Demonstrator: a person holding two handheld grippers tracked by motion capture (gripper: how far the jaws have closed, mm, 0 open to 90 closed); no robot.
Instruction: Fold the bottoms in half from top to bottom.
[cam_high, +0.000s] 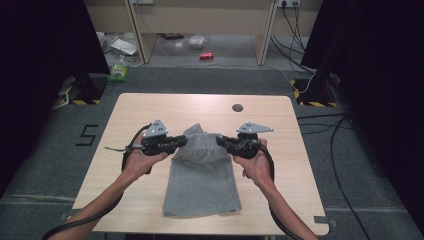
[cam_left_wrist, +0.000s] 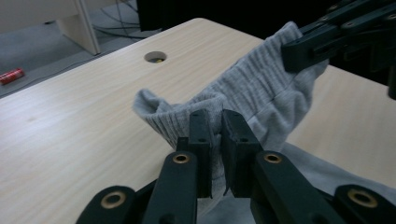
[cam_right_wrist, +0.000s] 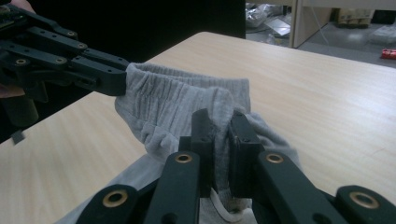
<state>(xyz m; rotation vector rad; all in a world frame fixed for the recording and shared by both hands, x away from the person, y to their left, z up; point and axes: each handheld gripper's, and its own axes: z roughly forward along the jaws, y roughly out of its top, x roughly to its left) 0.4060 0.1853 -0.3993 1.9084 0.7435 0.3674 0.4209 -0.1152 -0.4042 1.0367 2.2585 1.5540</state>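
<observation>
A light wooden table (cam_high: 150, 107) takes up the middle of the high view, with a small round hole (cam_high: 237, 107) near its far edge, right of centre. On it, in the lower centre of the frame, lies a grey garment (cam_high: 202, 187) of soft knit cloth. Its near part lies flat on the wood, while its far end, a ribbed elastic band, is lifted and bunched between the two tools.

The left gripper (cam_high: 181, 141) sits just left of the frame's centre and grips the band's left corner. In the left gripper view its jaws are pinched tight on the ribbed edge at the lower centre, with only a fold of cloth between them. The right gripper (cam_high: 221, 141) is just right of centre, clamped on the band's other corner. In the right gripper view its jaws likewise squeeze a gathered fold. The band stretches loosely from one tool to the other.
</observation>
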